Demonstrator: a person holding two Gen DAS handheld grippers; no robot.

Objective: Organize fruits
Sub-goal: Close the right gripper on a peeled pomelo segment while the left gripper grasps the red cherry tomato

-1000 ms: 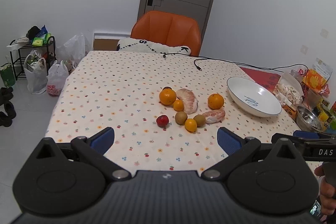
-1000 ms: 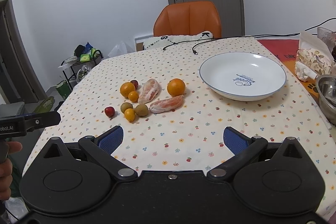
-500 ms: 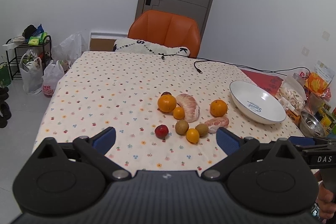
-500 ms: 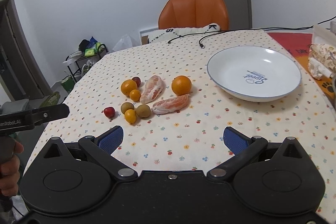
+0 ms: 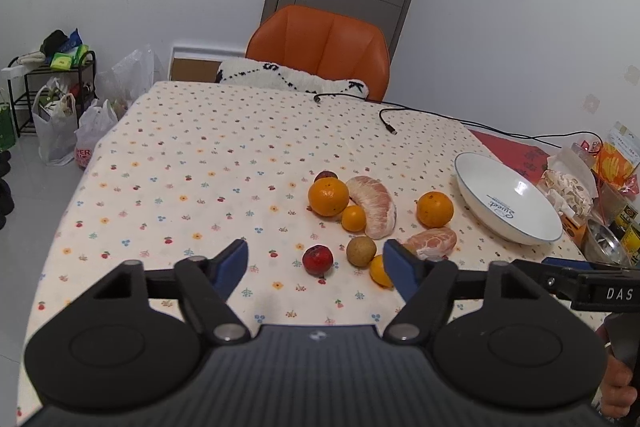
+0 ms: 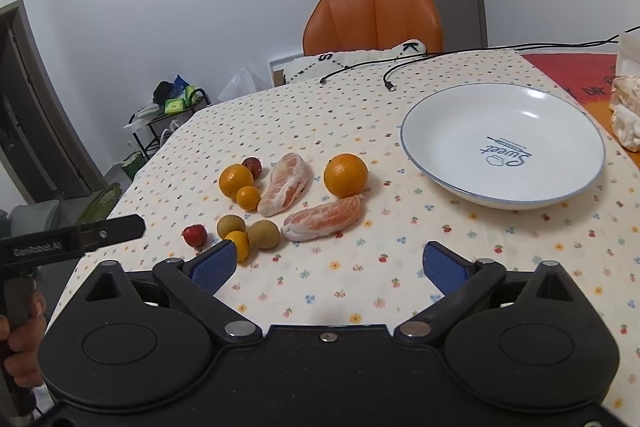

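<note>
Both tools spread wide, gripping nothing, hovering over the near edge of the desk with its cream cloth of small printed flowers. Left tool above the red plum-like fruit, blue fingertips either side of it in view, not touching. Right tool over bare cloth just short of the fruit cluster.

Fruit gathered loosely mid-desk: large round orange touching the nearer peeled pink pomelo segment; second, longer pomelo segment just left of it; another orange with a small tangerine against it and a dark plum behind. Nearer: two brown-green kiwi-like fruits, a small yellow-orange citrus partly hidden by the right tool's left fingertip.

White shallow bowl with thin blue rim to the right of the cluster, apart from it, holding nothing. Black cable trailing across the far side. Orange chair beyond.
</note>
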